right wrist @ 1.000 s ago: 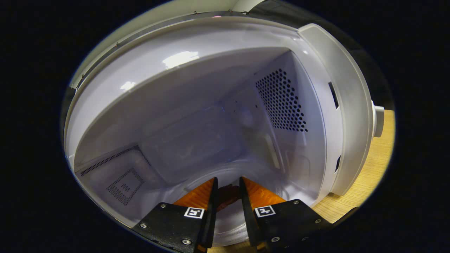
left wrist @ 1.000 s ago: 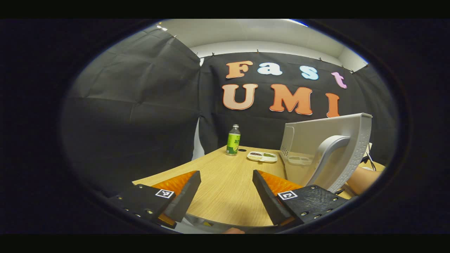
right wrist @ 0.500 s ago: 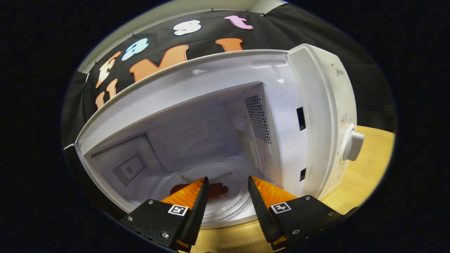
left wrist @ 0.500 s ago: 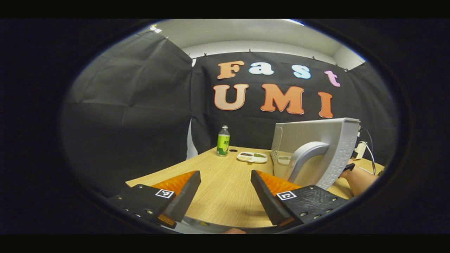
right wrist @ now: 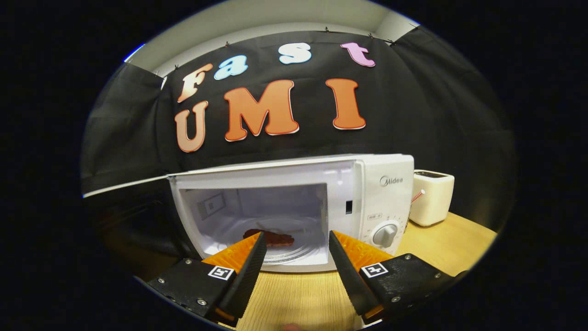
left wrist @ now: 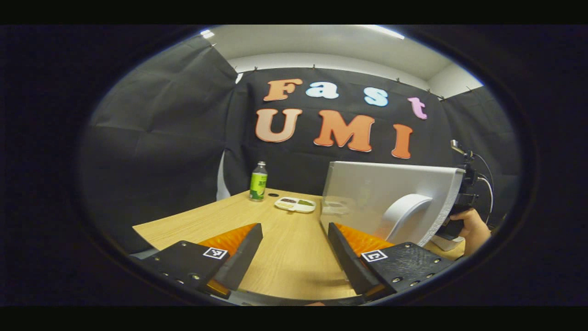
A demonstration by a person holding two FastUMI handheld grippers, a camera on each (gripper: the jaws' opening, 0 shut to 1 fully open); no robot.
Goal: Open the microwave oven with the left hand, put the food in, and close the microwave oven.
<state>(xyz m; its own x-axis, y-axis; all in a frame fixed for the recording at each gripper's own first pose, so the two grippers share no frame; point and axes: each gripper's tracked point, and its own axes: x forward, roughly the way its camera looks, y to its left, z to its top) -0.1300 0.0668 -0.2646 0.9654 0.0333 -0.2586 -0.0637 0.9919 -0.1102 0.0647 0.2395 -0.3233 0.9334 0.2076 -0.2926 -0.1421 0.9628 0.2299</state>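
Both jaws are gaping wide and gripping nothing: my right gripper (right wrist: 294, 266) is hanging over the surface (right wrist: 441, 248) just in front of the microwave oven (right wrist: 381, 202), my left gripper (left wrist: 294, 257) beside the open door (left wrist: 390, 193). Food (right wrist: 271, 237) is sitting inside on the turntable. Opening and loading look done; I'm judging only closing is left.

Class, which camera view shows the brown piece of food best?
The right gripper view: the brown piece of food lies on the turntable inside the open white microwave oven. In the left gripper view, the oven's grey door hides the inside.
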